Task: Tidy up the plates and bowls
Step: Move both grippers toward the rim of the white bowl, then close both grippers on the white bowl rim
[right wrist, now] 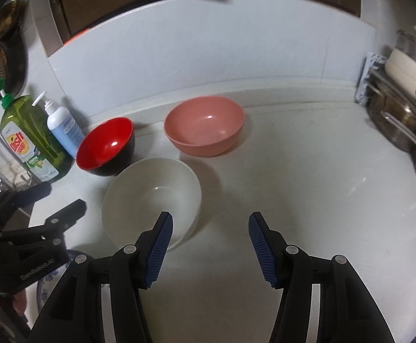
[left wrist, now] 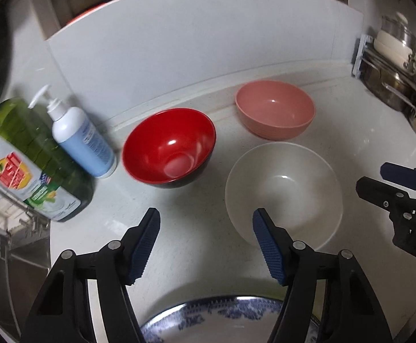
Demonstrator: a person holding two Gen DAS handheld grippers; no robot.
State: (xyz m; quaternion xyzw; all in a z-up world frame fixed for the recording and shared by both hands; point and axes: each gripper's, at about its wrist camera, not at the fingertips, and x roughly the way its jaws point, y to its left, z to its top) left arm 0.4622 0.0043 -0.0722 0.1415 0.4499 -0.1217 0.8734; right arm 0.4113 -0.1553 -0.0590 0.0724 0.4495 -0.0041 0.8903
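Note:
Three bowls stand on the white counter: a red bowl with a black outside (left wrist: 169, 148) (right wrist: 106, 146), a pink bowl (left wrist: 275, 109) (right wrist: 205, 125) near the back wall, and a white bowl (left wrist: 284, 191) (right wrist: 152, 197) nearest me. A blue-patterned plate (left wrist: 216, 321) (right wrist: 47, 283) lies under my left gripper. My left gripper (left wrist: 206, 223) is open and empty, above the counter between the red and white bowls. My right gripper (right wrist: 210, 224) is open and empty, just right of the white bowl. Each gripper shows in the other's view: the right one (left wrist: 390, 183), the left one (right wrist: 53, 200).
A green dish-soap bottle (left wrist: 27, 160) (right wrist: 30, 137) and a white pump bottle (left wrist: 79, 137) (right wrist: 63, 130) stand at the left beside the sink (left wrist: 5, 274). A metal rack with pots (left wrist: 402, 80) (right wrist: 405, 108) stands at the right. The wall runs behind the bowls.

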